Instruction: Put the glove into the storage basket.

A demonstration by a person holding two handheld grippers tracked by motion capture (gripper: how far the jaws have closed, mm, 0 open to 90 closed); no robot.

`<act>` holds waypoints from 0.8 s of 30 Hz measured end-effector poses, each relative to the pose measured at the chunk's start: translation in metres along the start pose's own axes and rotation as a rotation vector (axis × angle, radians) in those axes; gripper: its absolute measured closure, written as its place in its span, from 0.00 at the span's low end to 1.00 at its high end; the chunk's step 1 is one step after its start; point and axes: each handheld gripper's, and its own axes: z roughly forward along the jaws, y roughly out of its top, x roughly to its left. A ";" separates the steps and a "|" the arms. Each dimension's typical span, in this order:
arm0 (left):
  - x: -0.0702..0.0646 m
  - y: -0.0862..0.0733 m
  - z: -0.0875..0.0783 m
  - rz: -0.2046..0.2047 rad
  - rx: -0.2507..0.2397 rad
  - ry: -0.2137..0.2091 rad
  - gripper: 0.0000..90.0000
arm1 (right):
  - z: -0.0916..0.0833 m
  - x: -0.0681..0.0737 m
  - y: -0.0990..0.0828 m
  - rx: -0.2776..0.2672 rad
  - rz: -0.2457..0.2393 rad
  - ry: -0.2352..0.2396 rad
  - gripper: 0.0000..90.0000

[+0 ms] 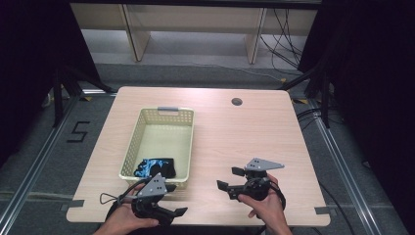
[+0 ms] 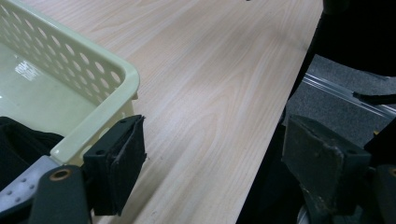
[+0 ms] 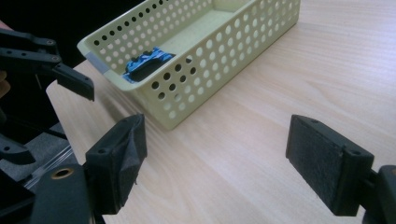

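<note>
While a person holds both tools low at the near edge of a pale wooden table (image 1: 244, 132), the left gripper (image 1: 169, 199) hovers just beside the near end of a cream perforated basket (image 1: 131, 147), its jaws spread wide and holding nothing; the right gripper (image 1: 230, 181), likewise wide open and empty, sits well apart toward 3 o'clock. Inside the basket, at its near end, lies a black-and-blue bundle (image 1: 155, 167), apparently cloth. From the left gripper it lies toward 12 o'clock, just over the rim, making the left hand (image 1: 128, 223) plainly nearer for any pickup. The basket's long axis runs 6 to 12 o'clock
</note>
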 end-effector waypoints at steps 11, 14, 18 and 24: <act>-0.003 -0.014 0.001 0.003 0.020 0.013 0.22 | 0.000 0.000 -0.013 0.003 -0.048 0.009 0.24; -0.002 -0.018 0.002 0.034 0.023 0.004 0.22 | 0.000 0.001 -0.017 0.004 -0.036 0.014 0.23; -0.003 -0.024 0.003 0.042 0.035 -0.004 0.23 | 0.001 0.001 -0.023 0.017 -0.048 0.012 0.22; -0.001 -0.033 0.003 0.003 0.035 0.003 0.23 | 0.000 0.005 -0.028 0.035 -0.063 0.004 0.21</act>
